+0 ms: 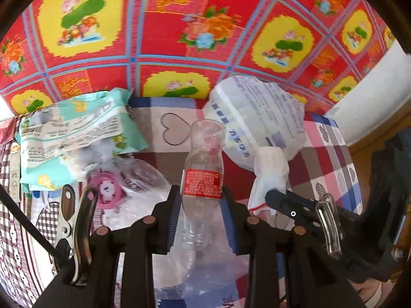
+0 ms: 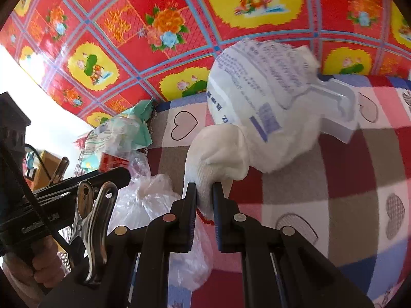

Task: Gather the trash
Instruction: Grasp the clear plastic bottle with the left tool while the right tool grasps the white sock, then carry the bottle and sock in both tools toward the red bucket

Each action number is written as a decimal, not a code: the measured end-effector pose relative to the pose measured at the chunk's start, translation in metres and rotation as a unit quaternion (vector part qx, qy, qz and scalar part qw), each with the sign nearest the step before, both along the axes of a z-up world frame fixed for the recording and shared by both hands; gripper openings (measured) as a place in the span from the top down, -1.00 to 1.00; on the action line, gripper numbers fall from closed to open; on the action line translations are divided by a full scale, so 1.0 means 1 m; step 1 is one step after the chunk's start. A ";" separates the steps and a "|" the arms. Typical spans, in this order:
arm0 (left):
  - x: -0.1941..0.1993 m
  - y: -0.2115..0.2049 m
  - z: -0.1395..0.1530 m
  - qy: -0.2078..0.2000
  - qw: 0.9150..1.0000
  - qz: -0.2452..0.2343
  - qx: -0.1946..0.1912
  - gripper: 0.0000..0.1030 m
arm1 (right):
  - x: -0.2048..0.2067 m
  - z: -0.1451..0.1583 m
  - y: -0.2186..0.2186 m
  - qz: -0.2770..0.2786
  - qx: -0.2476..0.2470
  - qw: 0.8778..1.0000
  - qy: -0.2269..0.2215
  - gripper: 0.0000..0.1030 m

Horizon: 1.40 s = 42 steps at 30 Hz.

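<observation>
A: Left wrist view first. What is the left gripper (image 1: 201, 200) doing?

B: It is clenched on a clear plastic bottle (image 1: 203, 169), its pads pressing the red label on both sides. The bottle's open neck points away from the camera, over the checked heart-print cloth (image 1: 331, 154).

A: And around it?

B: To the left lies a teal snack wrapper (image 1: 77, 131), with a crumpled clear plastic bag (image 1: 138, 179) just below it. To the right is a white printed bag (image 1: 257, 118), and the right gripper's tip is pinching a white glove (image 1: 269, 177) with a red hem. Behind everything is a red and yellow flowered mat (image 1: 179, 25).

A: Now the right wrist view.

B: The right gripper (image 2: 204, 197) is clamped on the white glove (image 2: 213, 154) near its cuff; the fabric is squeezed between the pads. The glove's far end touches the white printed bag (image 2: 257, 89), which sits on the cloth (image 2: 346, 179).

A: Anything else there?

B: The clear plastic bag (image 2: 154, 200) lies just left of the jaws, the teal wrapper (image 2: 123, 128) farther back, and the left gripper enters from the left edge, a hand (image 2: 38, 269) on its grip
</observation>
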State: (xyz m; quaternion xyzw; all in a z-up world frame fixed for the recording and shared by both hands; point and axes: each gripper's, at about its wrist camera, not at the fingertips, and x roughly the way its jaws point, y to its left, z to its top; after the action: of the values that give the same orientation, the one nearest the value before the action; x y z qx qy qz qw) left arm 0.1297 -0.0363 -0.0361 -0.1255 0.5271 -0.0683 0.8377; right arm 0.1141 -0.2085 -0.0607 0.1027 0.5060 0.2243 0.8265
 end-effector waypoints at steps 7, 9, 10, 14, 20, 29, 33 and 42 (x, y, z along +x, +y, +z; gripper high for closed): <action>-0.003 -0.028 0.007 -0.006 1.000 -0.028 0.004 0.37 | -0.017 0.005 -0.032 -0.039 0.003 0.999 -0.004 0.74; -0.006 -0.038 0.009 -0.008 0.999 -0.036 0.006 0.37 | -0.023 0.007 -0.042 -0.049 0.008 0.999 -0.005 0.74; -0.006 -0.042 0.010 -0.008 0.999 -0.039 0.008 0.37 | -0.025 0.008 -0.045 -0.051 0.009 0.999 -0.006 0.74; -0.012 -0.063 0.015 -0.011 0.999 -0.052 0.011 0.37 | -0.038 0.015 -0.065 -0.059 0.015 0.998 -0.012 0.74; -0.022 -0.103 0.021 -0.013 0.997 -0.075 0.018 0.37 | -0.058 0.026 -0.094 -0.067 0.022 0.997 -0.021 0.74; -0.046 -0.169 0.029 -0.012 0.994 -0.107 0.024 0.37 | -0.098 0.037 -0.150 -0.089 0.030 0.995 -0.032 0.74; -0.056 -0.202 0.033 -0.013 0.992 -0.124 0.024 0.37 | -0.115 0.044 -0.180 -0.101 0.032 0.994 -0.040 0.74; -0.076 -0.271 0.040 -0.022 0.987 -0.156 0.021 0.37 | -0.147 0.059 -0.239 -0.129 0.035 0.989 -0.060 0.74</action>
State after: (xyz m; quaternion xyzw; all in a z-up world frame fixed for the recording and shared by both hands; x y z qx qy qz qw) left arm 0.0532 -0.3078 0.0040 -0.0228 0.5230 -0.1901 0.8306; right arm -0.0327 -0.4476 -0.0019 0.1828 0.4295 0.1389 0.8734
